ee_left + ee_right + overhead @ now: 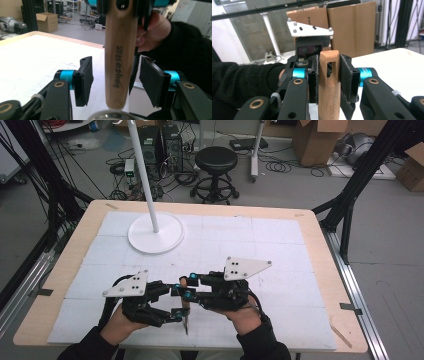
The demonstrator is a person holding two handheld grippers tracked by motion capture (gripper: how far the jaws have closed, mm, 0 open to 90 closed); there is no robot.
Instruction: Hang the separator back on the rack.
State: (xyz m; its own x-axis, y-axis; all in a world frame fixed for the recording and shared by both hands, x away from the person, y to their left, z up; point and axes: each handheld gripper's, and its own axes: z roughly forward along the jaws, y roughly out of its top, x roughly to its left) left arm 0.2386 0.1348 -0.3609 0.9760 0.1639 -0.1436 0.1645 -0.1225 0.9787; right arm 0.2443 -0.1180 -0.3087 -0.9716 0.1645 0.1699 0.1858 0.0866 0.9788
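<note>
**Wooden-handled utensil passes between two hand-held tools**

A person stands at a pale wooden counter [320, 235] covered with white foam sheets, holding a black two-jaw tool in each hand, both close to the near edge. The two tools point toward each other and nearly meet.

Between them hangs a utensil with a light wooden handle [328, 85], held upright above the counter, its dark metal end pointing down toward the foam in the high view. The handle has a slot cut through its top and dark printed lettering along its length.

The right tool [328, 75] is clenched on the handle near the slotted top, its padded jaws pressing both sides of the wood.

The left tool [116, 80] is released: its jaws stand apart on either side of the handle lower down, with a clear gap between each pad and the wood.

Farther back on the counter, to the left, a white round base [155, 233] carries a tall white pole. Beyond the counter a black stool [216, 162] stands on the grey floor, with cardboard boxes [320, 140] to its right.
</note>
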